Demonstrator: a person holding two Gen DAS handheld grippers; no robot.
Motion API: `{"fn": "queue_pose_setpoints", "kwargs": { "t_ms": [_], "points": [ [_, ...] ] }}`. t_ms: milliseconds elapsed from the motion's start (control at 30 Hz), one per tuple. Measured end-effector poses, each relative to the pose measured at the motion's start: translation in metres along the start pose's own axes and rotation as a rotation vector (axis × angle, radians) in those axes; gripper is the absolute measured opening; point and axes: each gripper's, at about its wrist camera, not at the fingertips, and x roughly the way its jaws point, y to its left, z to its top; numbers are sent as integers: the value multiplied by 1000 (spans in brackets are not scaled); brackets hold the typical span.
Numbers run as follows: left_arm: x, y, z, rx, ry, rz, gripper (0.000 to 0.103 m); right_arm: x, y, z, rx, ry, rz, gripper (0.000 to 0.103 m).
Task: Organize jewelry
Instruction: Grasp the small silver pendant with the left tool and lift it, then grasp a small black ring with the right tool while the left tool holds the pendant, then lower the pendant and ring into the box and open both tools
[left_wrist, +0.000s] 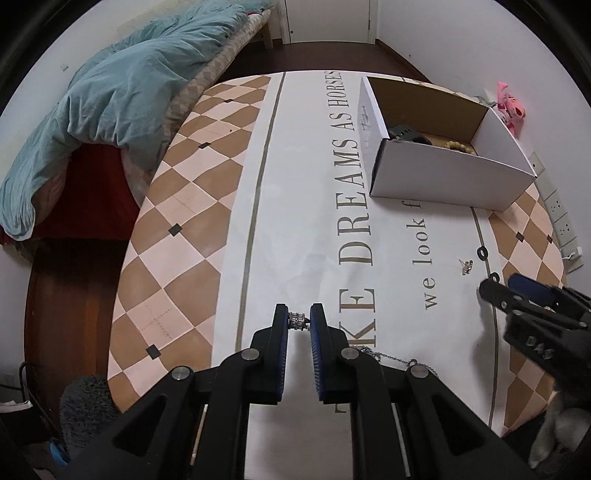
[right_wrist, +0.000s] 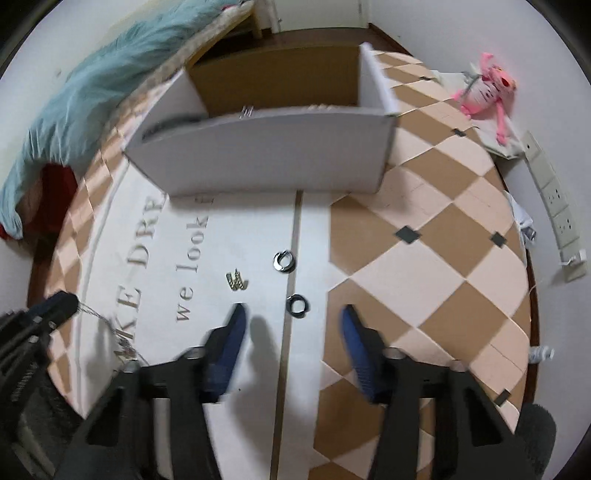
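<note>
My left gripper (left_wrist: 298, 320) is shut on a silver beaded pendant (left_wrist: 297, 320) whose chain (left_wrist: 391, 357) trails right over the tablecloth; the chain also shows in the right wrist view (right_wrist: 110, 325). My right gripper (right_wrist: 291, 314) is open above the cloth, with a dark ring (right_wrist: 298, 305) lying between its fingertips. A second dark ring (right_wrist: 284, 261) and a small gold piece (right_wrist: 236, 281) lie just beyond. A white cardboard box (left_wrist: 443, 177) with a brown inside holds dark items and a beaded bracelet (left_wrist: 458, 146).
The printed tablecloth (left_wrist: 303, 221) covers a round table. A bed with a teal duvet (left_wrist: 110, 103) stands at the left. A pink plush toy (right_wrist: 487, 88) and a power strip (right_wrist: 557, 218) lie along the right wall.
</note>
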Motion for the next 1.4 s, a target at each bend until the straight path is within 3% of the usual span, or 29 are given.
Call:
{"fn": "queue_pose_setpoints", "kwargs": {
  "t_ms": [67, 100, 333, 567, 800, 1000, 1233, 1400],
  "points": [
    [2, -2, 0, 1, 3, -7, 9, 0, 4, -1, -14, -16, -36, 17],
    [3, -3, 0, 3, 3, -8, 9, 1, 4, -1, -16, -16, -41, 12],
    [6, -9, -1, 3, 17, -26, 9, -1, 2, -4, -17, -36, -44, 12],
    [-22, -20, 11, 11, -20, -95, 9, -36, -18, -3, 55, -71, 34, 12],
    [-85, -33, 57, 21, -126, -216, 9, -101, -40, 32, 101, -152, 128, 12],
    [-126, -46, 117, 63, -225, -286, 9, -136, -51, 89, 117, -201, 189, 12],
    [-117, -58, 176, 104, -237, -293, 9, -117, -61, 151, 126, -150, 212, 12],
    [-73, -64, 203, 110, -151, -290, 9, -76, -62, 173, 124, -53, 211, 12]
  ]
}}
